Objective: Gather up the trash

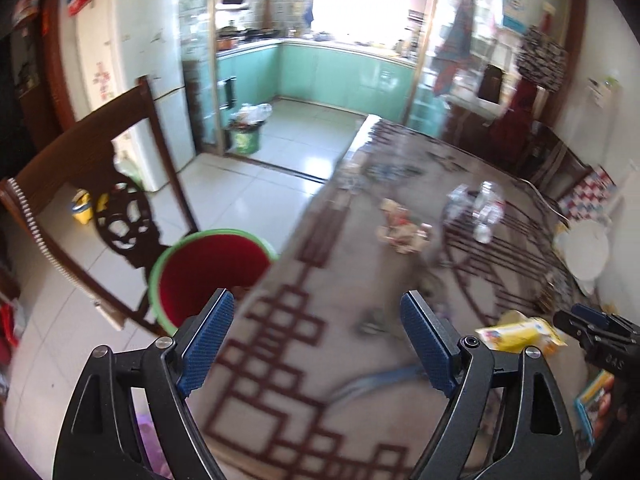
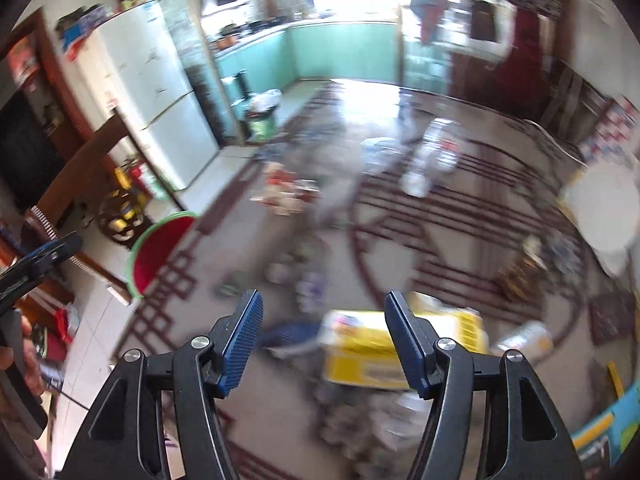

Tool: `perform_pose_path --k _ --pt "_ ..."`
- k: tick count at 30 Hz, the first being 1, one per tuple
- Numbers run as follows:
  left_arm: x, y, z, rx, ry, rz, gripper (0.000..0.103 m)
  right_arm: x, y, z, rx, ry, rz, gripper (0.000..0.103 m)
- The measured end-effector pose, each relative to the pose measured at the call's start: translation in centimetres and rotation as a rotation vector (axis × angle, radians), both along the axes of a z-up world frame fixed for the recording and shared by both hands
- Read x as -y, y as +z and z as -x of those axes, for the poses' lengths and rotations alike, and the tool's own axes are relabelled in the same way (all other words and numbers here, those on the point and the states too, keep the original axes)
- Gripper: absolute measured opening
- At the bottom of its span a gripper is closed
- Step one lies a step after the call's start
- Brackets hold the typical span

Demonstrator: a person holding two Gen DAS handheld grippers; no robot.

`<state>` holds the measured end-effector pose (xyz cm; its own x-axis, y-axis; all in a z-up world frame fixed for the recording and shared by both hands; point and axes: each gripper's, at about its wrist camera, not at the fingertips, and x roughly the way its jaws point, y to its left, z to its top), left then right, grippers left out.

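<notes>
Patterned brown cloth covers our table [image 1: 320, 380]; the red, green-rimmed bin [image 1: 208, 276] stands at nine o'clock. A yellow packet [image 2: 360, 364], blurred, lies under our right gripper [image 2: 324, 344], at three o'clock of our left gripper [image 1: 316, 344]. Both gape empty.

Glossy tabletop [image 1: 288, 360]; carved wooden chair [image 1: 120, 184]

Bare tabletop [image 1: 304, 392] under both claws; wrappers [image 1: 402, 232], probably bottles [image 1: 480, 208] farther off; bin [image 1: 208, 272] beside the edge.
</notes>
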<state>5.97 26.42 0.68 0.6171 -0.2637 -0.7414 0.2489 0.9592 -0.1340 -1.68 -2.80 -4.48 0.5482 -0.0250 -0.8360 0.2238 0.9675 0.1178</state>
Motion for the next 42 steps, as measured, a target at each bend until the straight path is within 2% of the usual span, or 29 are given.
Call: perform_pose_path --k 5,10,15,19,21,23,26,34,37,42 --pt "5.6 -0.4 2.5 -0.010 -0.135 0.016 0.086 9.2 -2.0 4.5 -0.062 -0.255 -0.002 0.063" --pt "9.3 -1.3 4.1 -0.009 -0.283 0.032 0.086 16.5 -6.6 7.0 -0.136 -0.487 -0.166 0.063" --pt "13.5 -2.8 4.5 -0.011 -0.461 -0.016 0.086 19.5 -10.7 6.7 -0.154 -0.594 -0.276 0.063" --pt "15.7 -3.9 4.3 -0.047 -0.554 -0.026 0.086 19.7 -12.8 5.1 -0.189 -0.577 -0.314 0.062" --pt "16.7 -4.5 4.1 -0.067 -0.594 -0.027 0.086 19.6 -13.3 4.8 -0.188 -0.544 -0.317 0.057" --pt "17.6 -5.2 4.1 -0.072 -0.625 -0.043 0.086 19.2 -13.2 4.7 -0.182 -0.501 -0.306 0.026" --pt "19.5 -6.2 4.0 -0.070 -0.694 -0.086 0.086 19.2 -12.8 4.9 -0.167 -0.471 -0.305 0.015" --pt "23.6 -8.3 3.8 -0.077 -0.865 -0.163 0.086 18.0 -8.9 5.5 -0.121 -0.402 -0.188 0.014" --pt "24.7 -9.3 3.8 -0.088 -0.890 -0.198 0.086 18.2 -6.8 6.2 -0.066 -0.385 -0.227 0.014" --pt "25.4 -10.1 3.8 -0.126 -0.898 -0.190 0.086 17.7 -3.1 6.7 0.030 -0.340 -0.284 0.014"
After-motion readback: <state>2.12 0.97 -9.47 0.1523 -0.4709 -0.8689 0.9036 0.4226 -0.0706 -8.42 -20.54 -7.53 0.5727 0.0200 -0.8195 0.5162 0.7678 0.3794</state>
